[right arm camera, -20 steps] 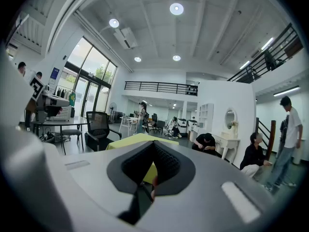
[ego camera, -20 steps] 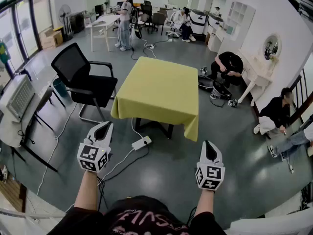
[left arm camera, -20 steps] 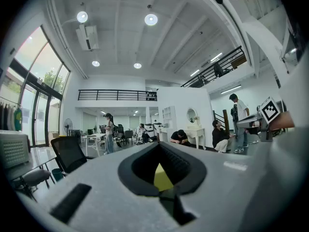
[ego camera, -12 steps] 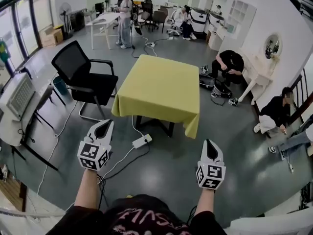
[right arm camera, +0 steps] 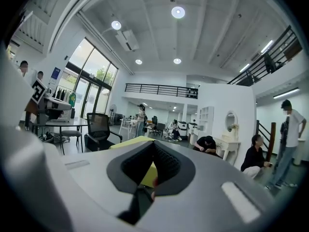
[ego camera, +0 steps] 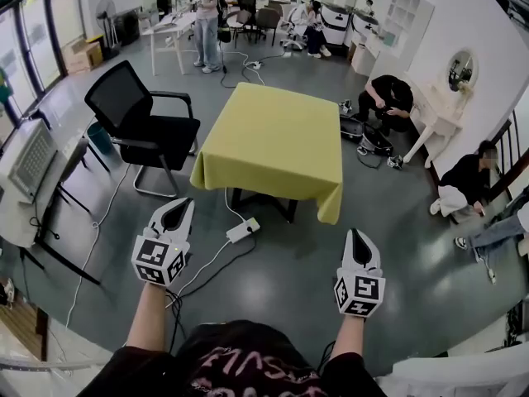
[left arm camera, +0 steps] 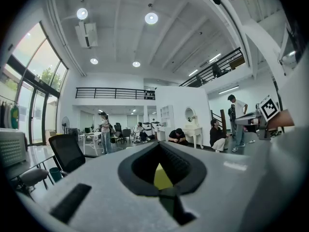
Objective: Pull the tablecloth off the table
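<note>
OK, both claws are pinched together with nothing between them. The left gripper and right gripper are held out side by side, pointing at the table, short of it and well apart from the yellow tablecloth.

The cloth lies flat over the square table and drapes on all sides, with the near-right corner hanging lowest. Dark table legs show under the near hem. Each gripper view catches a sliver of yellow through its closed tips.

On the floor between the left gripper and the table is a white power strip, its white cable running back toward the person.

A black office chair stands just beside the table's left side. To the right of the table:
- a crouched person in black
- a white vanity with a round mirror
- a seated person by the wall

A desk sits at far left. A standing person and more desks are far behind.
</note>
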Tool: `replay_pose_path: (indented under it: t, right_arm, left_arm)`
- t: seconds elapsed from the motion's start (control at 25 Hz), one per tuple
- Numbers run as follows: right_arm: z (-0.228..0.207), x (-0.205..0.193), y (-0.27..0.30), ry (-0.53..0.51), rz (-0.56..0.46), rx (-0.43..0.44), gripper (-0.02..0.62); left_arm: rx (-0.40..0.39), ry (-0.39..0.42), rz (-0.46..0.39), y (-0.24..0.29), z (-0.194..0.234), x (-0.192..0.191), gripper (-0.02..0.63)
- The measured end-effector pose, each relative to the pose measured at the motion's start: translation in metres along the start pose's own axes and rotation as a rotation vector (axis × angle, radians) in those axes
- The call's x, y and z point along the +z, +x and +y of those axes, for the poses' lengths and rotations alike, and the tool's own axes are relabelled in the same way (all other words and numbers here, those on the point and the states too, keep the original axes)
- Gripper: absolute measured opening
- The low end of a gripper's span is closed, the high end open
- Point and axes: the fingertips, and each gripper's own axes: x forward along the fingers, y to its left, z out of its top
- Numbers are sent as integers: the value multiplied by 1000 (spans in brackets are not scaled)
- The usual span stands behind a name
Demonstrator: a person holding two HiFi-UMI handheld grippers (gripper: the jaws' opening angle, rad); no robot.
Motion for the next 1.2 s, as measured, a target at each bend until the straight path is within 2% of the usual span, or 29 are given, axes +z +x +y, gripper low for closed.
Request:
replay_pose_path:
  t: [0.32,0.64,0.84,1.2]
  right_arm:
    - [-7,0,-18,-21,28,-25,14]
    - [-7,3,-14,-45,38,-34,14]
    - [0,1,-5,-48,42,-19,14]
    - [32,-15,7,-57,78,55,14]
  left_arm:
    - [-49,-6,13,3,-16,-3,5]
    - [-57,-7,18,3,-13,-2,5]
    - [-45,3,34,-2,-4,-6,5]
    - [-13,30,127,-38,21,-24,5]
